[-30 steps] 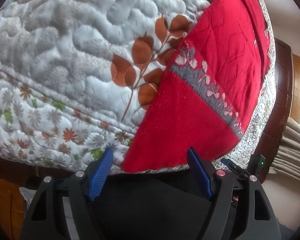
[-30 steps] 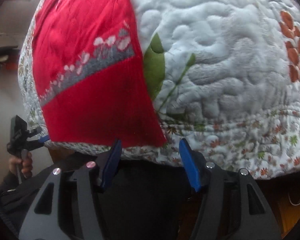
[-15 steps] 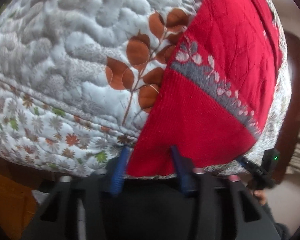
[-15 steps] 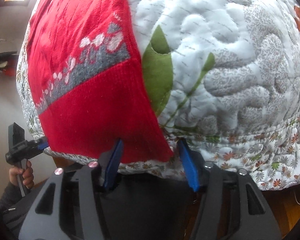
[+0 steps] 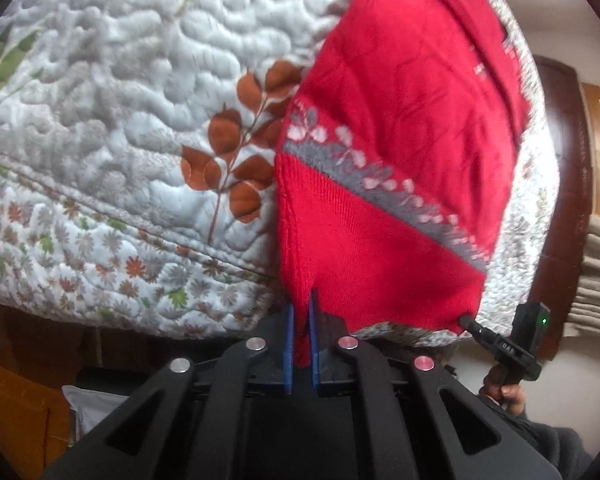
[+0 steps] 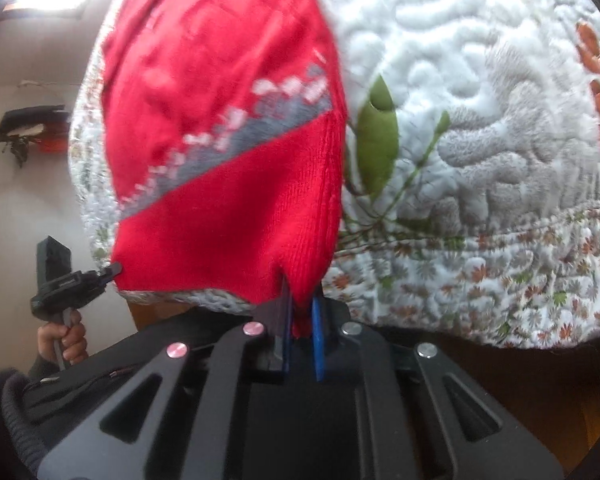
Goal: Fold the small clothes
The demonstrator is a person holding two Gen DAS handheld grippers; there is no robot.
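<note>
Both pairs of fingers had closed since a second before, when they stood wide apart just short of the hem; each was now clamped on a lower corner of the red sweater [image 5: 380, 184], and the gripped corners had lifted off the quilt into raised folds.

From the left wrist camera, the left gripper [image 5: 300, 312] pinched the hem at about 6 o'clock, its blue fingers [image 5: 288, 344] pressed together with red knit between them. The sweater fanned up toward 1 o'clock over the bed, a grey band with pale flowers [image 5: 364, 176] crossing it. At 4 o'clock the right gripper [image 5: 466, 321] touched the other hem corner, held by the person's hand [image 5: 504, 392]; from that side its fingers were too small to judge, though they seemed to be closed on the cloth.

From the right wrist camera, the right gripper [image 6: 302, 312] had the sweater [image 6: 228, 160] nipped between its fingers [image 6: 318, 340] near 6 o'clock. At 8 o'clock the left gripper [image 6: 114, 269] met the far corner, with a hand [image 6: 64, 340] and dark sleeve [image 6: 8, 392] below it.

The sweater lay on a white quilt [image 5: 100, 92] stitched with rust-brown leaves [image 5: 228, 160] and a green leaf [image 6: 376, 140], its flowered border [image 6: 500, 280] hanging over the bed's edge.
</note>
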